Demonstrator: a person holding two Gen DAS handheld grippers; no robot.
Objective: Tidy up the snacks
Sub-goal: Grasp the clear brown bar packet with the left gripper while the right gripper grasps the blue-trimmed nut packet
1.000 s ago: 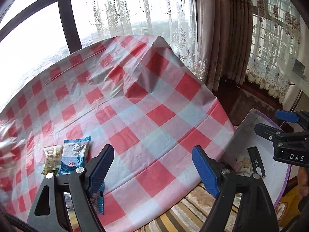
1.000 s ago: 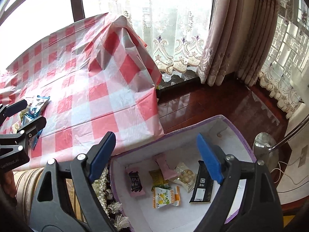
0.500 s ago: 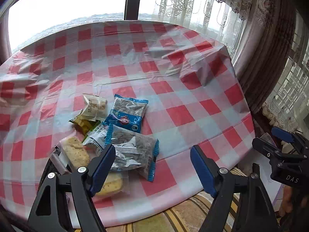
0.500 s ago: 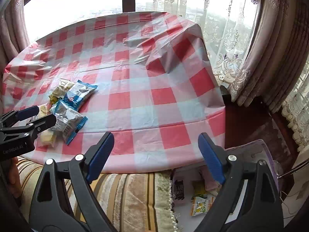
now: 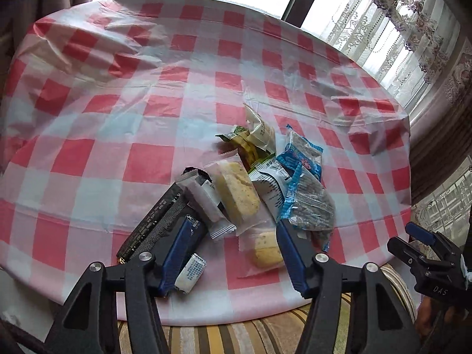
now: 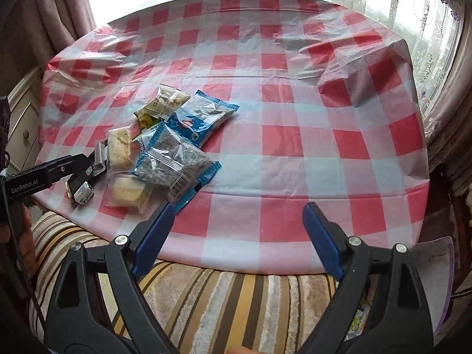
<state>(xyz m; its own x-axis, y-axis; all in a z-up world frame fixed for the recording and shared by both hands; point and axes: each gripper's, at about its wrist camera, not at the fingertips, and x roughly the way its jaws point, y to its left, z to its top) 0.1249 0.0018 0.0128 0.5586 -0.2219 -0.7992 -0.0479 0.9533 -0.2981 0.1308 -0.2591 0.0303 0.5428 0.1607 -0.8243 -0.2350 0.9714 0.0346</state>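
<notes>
Left gripper (image 5: 233,244) low over near table edge, jaws spread, nothing between them. Snack pile (image 5: 250,188) lies straight ahead of its tips, on red-and-white checked tablecloth (image 5: 118,118).

Left fingertip overlaps long black packet (image 5: 153,227); small white wrapped piece (image 5: 190,273) just beside that finger. Right fingertip touches grey seed packet with blue ends (image 5: 306,203). Between the fingers: clear-wrapped yellow cake (image 5: 236,194), second cake (image 5: 267,250) nearer. Beyond: blue-and-white packet (image 5: 301,156), green-and-yellow packet (image 5: 250,144).

Right gripper (image 6: 236,236) also spread and empty, off the near table edge over striped cushion (image 6: 206,295); pile sits ahead and left of it.

Container: purple-rimmed bin (image 6: 441,280) partly visible low right of right gripper, a yellow-printed packet (image 6: 358,318) inside; rest hidden.

Writing: "GenRobot.AI" on left gripper's side; "DAS" on right gripper's. Packet print too small to read.
</notes>
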